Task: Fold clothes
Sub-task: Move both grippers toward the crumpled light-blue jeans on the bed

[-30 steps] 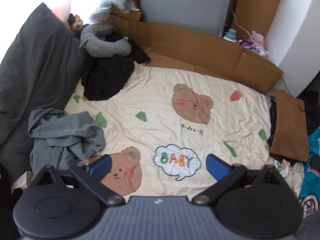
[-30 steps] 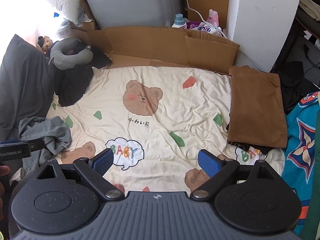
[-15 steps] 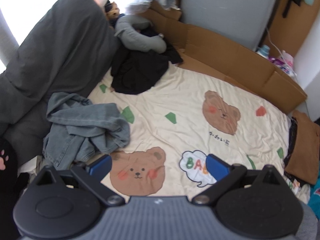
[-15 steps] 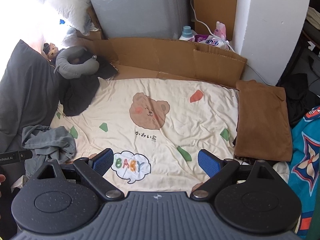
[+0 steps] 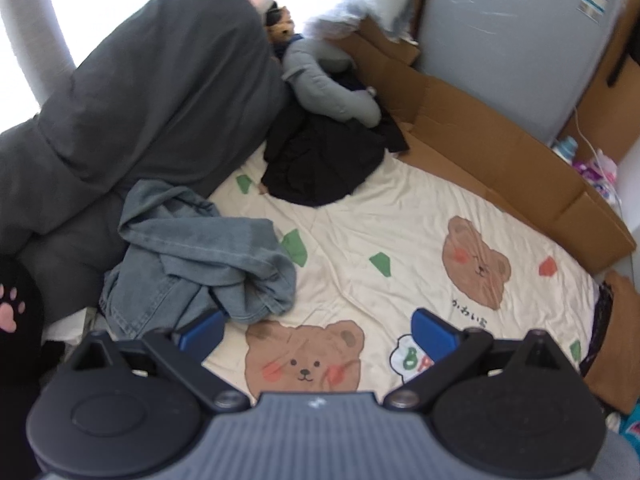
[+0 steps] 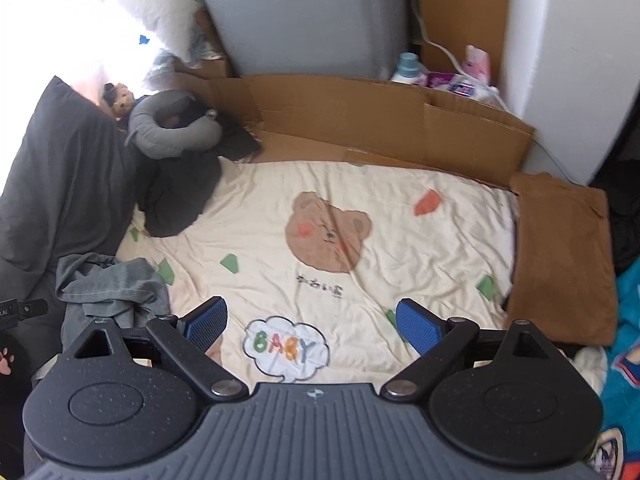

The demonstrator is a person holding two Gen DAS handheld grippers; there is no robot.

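Note:
A crumpled grey-blue denim garment [image 5: 200, 264] lies at the left edge of the cream bear-print sheet [image 5: 400, 236]; in the right wrist view the denim garment [image 6: 108, 288] is at lower left. A black garment [image 5: 320, 164] is heaped further back beside a grey neck pillow [image 5: 328, 92]. A folded brown garment [image 6: 560, 256] rests on the sheet's right side. My left gripper [image 5: 318, 330] hangs open above the sheet, its left pad just past the denim. My right gripper [image 6: 312, 322] is open over the sheet [image 6: 400, 248], holding nothing.
A large dark grey pillow [image 5: 140, 120] lines the left side. Cardboard panels [image 6: 380, 120] wall the back, with a grey board [image 6: 300, 16] and bottles [image 6: 408, 68] behind. A teal printed fabric [image 6: 624, 340] lies at far right.
The left gripper has swung left and closer, bringing the denim garment and grey pillow nearer its left pad. The right gripper has pushed forward slightly over the sheet. Both stay open.

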